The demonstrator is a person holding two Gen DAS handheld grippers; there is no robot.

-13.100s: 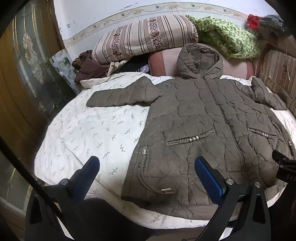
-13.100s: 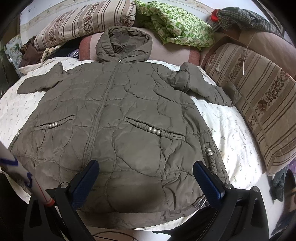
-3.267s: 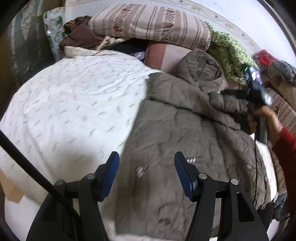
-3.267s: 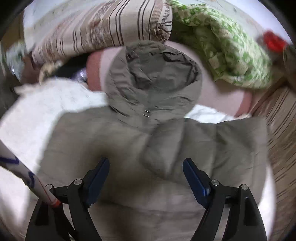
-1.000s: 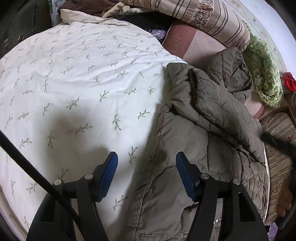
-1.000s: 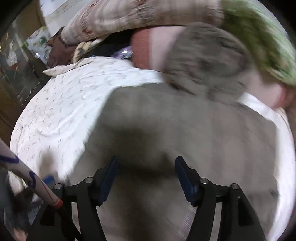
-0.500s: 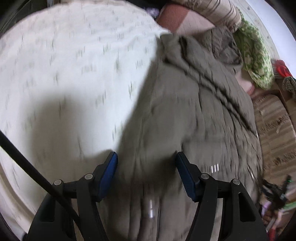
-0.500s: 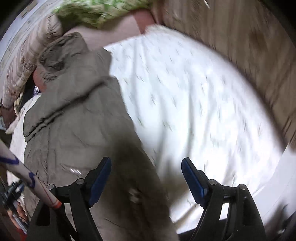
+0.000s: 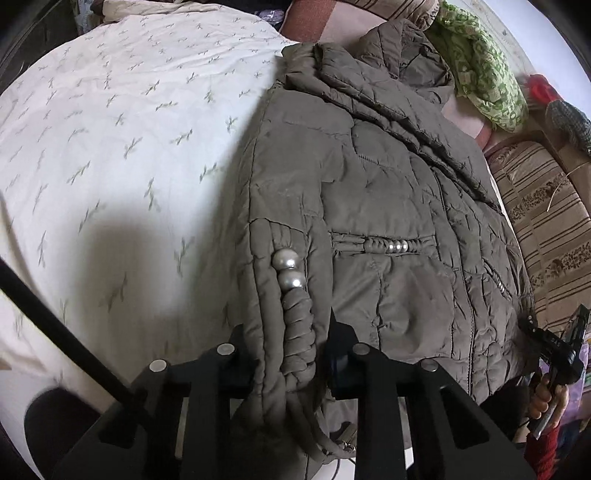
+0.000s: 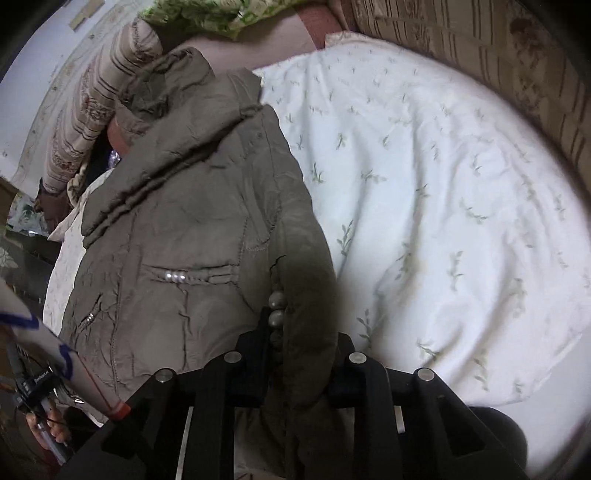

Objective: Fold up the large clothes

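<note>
The bed (image 9: 110,155) takes up most of the room, covered by a white sheet printed with small green sprigs. Along its far edge sit a striped bolster (image 10: 85,110), a pink pillow (image 9: 317,29) and a bunched green patterned blanket (image 9: 480,66), with a striped cushion (image 9: 546,214) along one side.

On the bed lies the olive quilted jacket (image 9: 388,192), front side up, its hood (image 9: 402,55) resting against the pink pillow. Both sleeves are folded in across the chest. A pocket trimmed with small pearls (image 9: 384,244) shows on the front.

The left hand-held gripper (image 9: 291,354) is clenched on the jacket's lower side edge, the fabric bunched between its black fingers just below two large pearl beads (image 9: 288,269). The right hand-held gripper (image 10: 299,350) is clamped on the opposite lower side edge, with a thick roll of cloth squeezed between its fingers and two beads (image 10: 276,308) just above the pinch. In each view, the other hand-held gripper appears at the picture's edge, held in the person's hand.
</note>
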